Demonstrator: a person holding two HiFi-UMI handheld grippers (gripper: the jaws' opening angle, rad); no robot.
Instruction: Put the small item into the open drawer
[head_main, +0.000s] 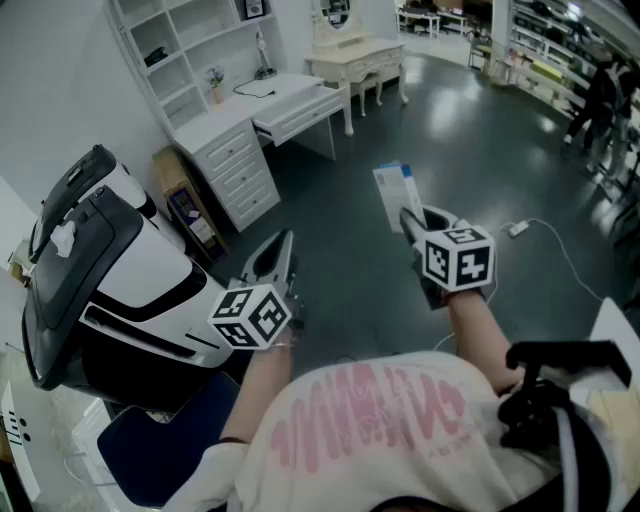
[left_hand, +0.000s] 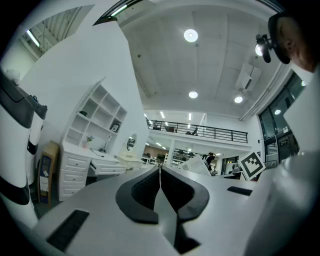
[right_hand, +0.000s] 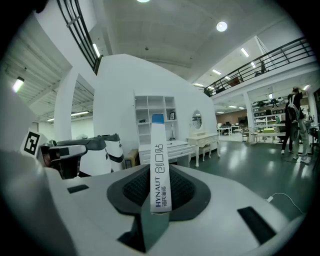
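Dark glossy floor (head_main: 480, 150) spreads round a white desk (head_main: 225, 125), whose drawer (head_main: 300, 115) stands pulled out; what lies in it cannot be made out. Shelves (head_main: 165, 50) above the desk hold a few small things. Well short of the desk, the right gripper (head_main: 412, 222) pinches a box (head_main: 393, 192) by its lower end: a thin, flat white carton with a blue top, upright between ribbed black pads. Also short of the desk and aimed towards it, the left gripper (head_main: 283, 248) has its jaws pressed together on nothing.
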